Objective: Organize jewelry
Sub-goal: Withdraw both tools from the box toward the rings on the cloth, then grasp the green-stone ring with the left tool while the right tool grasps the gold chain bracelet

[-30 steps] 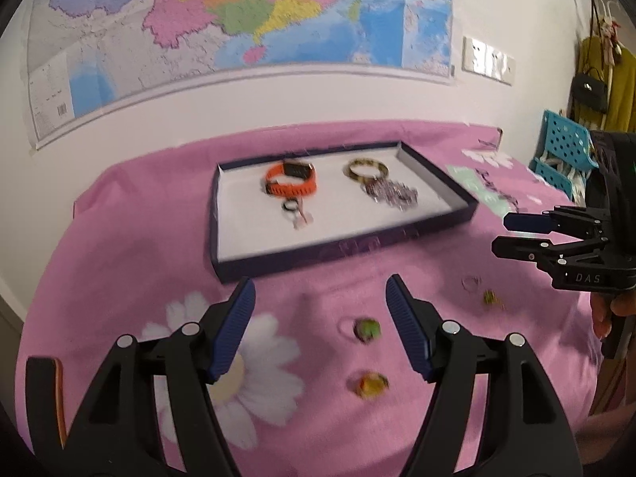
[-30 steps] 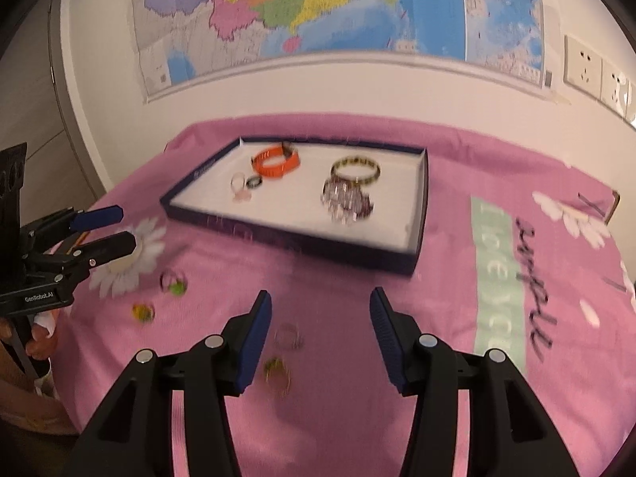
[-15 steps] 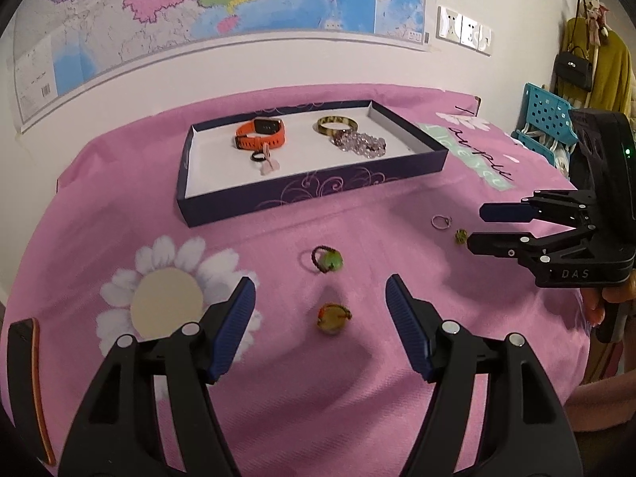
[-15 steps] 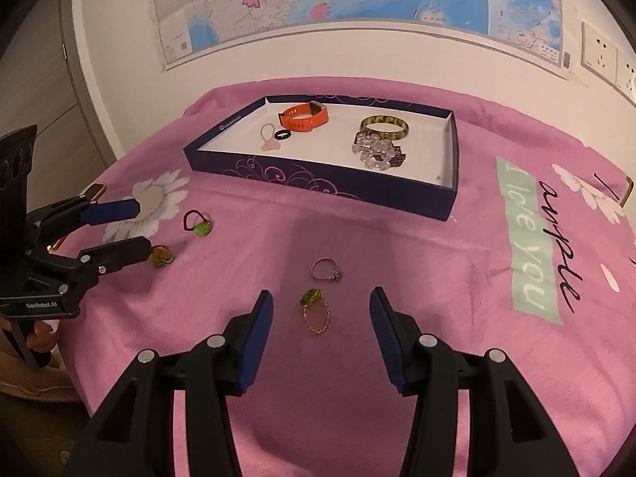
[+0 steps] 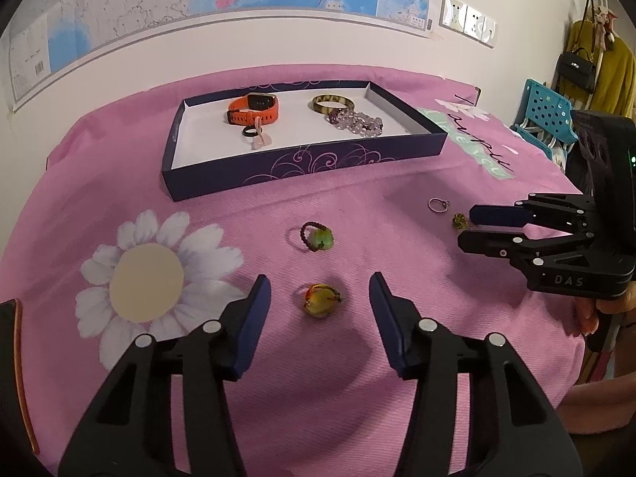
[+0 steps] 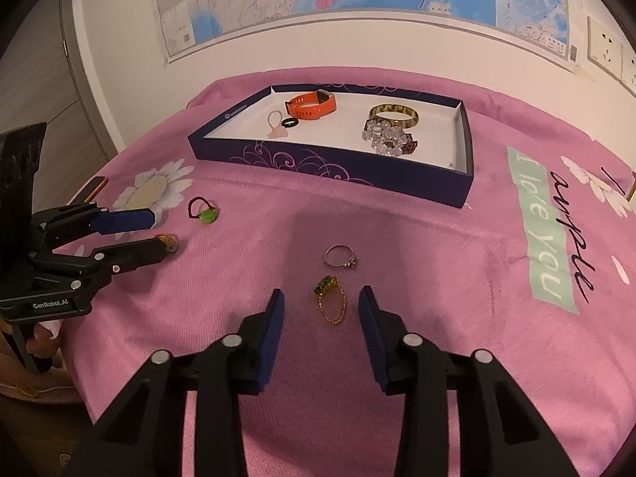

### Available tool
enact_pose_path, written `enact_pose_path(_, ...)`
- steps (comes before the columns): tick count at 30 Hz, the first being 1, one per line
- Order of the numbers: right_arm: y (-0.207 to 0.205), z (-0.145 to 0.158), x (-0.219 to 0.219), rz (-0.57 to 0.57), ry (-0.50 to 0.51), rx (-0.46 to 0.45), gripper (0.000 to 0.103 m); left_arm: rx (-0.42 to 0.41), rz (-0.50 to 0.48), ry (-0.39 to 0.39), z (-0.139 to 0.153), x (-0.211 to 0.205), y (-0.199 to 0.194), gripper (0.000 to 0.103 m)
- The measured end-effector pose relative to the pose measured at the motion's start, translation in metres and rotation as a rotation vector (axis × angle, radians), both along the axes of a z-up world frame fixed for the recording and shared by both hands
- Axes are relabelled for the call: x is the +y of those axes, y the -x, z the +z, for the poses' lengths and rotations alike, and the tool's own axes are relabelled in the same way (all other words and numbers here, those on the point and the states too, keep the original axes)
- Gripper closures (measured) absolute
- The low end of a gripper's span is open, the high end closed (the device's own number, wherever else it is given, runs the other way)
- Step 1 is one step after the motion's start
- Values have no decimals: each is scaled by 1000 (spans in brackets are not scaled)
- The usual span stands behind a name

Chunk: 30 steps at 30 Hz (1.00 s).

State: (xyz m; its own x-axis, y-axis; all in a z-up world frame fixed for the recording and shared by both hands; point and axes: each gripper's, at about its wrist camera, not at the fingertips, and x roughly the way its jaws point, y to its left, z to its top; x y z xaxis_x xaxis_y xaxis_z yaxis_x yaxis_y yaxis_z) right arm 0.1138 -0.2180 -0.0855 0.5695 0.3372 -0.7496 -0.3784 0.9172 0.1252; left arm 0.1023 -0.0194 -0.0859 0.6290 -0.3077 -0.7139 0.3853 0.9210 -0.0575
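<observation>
Left wrist view: left gripper (image 5: 320,298) poised over the near edge of the pink bedspread (image 5: 99,183), jaws just been closing, spread either side of the yellow bead ring (image 5: 320,300), pads not touching it. Green bead ring (image 5: 317,237) just beyond, toward the box. Right wrist view: right gripper (image 6: 321,306) likewise angled down, jaws just been closing, straddling the gold chain ring (image 6: 332,304) without contact; silver ring (image 6: 341,257) just beyond it. Navy box (image 6: 330,165) toward the far edge, already holding orange band (image 6: 311,105), bangle (image 6: 393,115), crystal bracelet (image 6: 387,137).

Step judged: twin pickup of loose rings, approach complete, grasp not yet made. Next move calls for lowering until pads meet the cloth, then closing fully; small flat pieces, likely to slip or snag fabric.

Both tools pitched steeply downward, side by side, tips well apart.
</observation>
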Motion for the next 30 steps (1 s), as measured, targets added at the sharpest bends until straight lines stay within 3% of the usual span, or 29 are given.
enact_pose_path(4,1,-1,3,0,16,-9,72,28,0,-7,-4,-2,-4,62)
enact_pose_path(12,0,-1,3,5,16,-10,94,60,3,5,-9,-2,-5,79)
enact_pose_path(17,0,-1,3,7,17,-15,100,59,8,-2,-10,-2,-4,82)
enact_pose_path(28,0,0,2,13,7,-8,101,53,11,6,-6,-1,-4,83)
enact_pose_path(30,-1,2,0,2,-1,-12,94,52,12,8,-5,0,-5,83)
